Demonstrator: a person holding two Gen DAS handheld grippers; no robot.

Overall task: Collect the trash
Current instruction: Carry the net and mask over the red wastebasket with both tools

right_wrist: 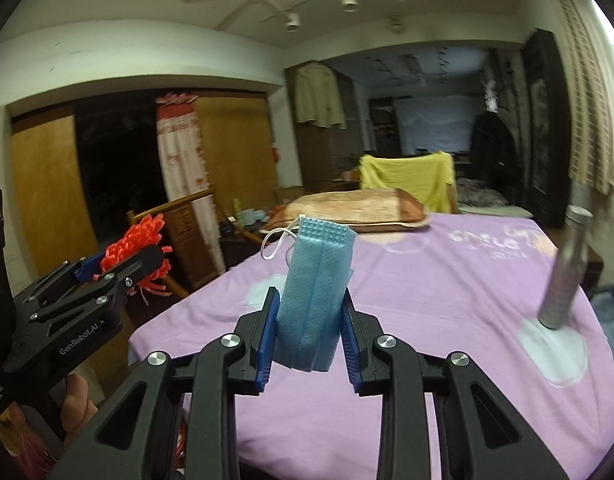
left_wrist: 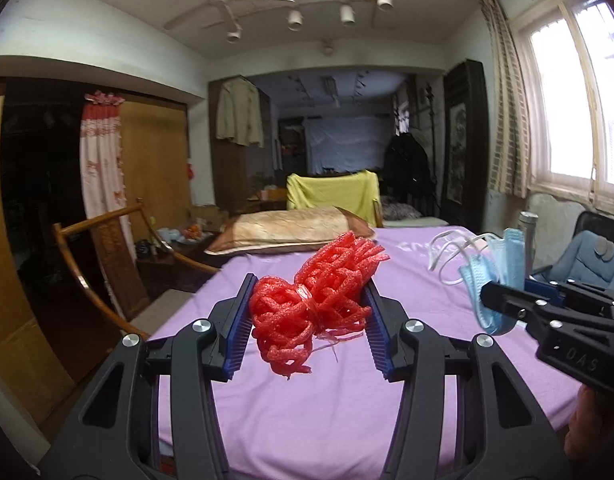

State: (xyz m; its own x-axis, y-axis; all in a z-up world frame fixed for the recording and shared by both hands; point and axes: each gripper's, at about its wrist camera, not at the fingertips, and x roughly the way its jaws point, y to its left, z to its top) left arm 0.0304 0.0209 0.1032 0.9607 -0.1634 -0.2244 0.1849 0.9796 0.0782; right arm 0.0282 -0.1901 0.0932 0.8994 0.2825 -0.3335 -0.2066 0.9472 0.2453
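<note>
Left hand-held gripper (left_wrist: 307,312) is closed partway onto a red foam net bundle (left_wrist: 315,304), pinched between both blue pads and held clear above the bed (left_wrist: 347,420); right hand-held gripper (right_wrist: 309,332) is clamped on a folded blue face mask (right_wrist: 317,284), standing upright between the pads, white ear loop (right_wrist: 277,242) hanging free at the mask's top; both trash items are lifted off the bed, no bin is seen in either view, so the drop point cannot be told; risks judged: net bundle is springy and loosely tied, strands trail below the pads, so it could squirm out if grip is eased; mask is held by its lower part only, so it may slip or fold over on a fast swing, and the loose loop could snag; a metal bottle (right_wrist: 565,268) stands on the bed's right side, easily tipped by a sweep of the right hand-held gripper; a pillow (left_wrist: 291,228) lies at the bed's far end, a wooden chair (left_wrist: 107,264) beside the bed's left edge, in the way of a leftward exit.
</note>
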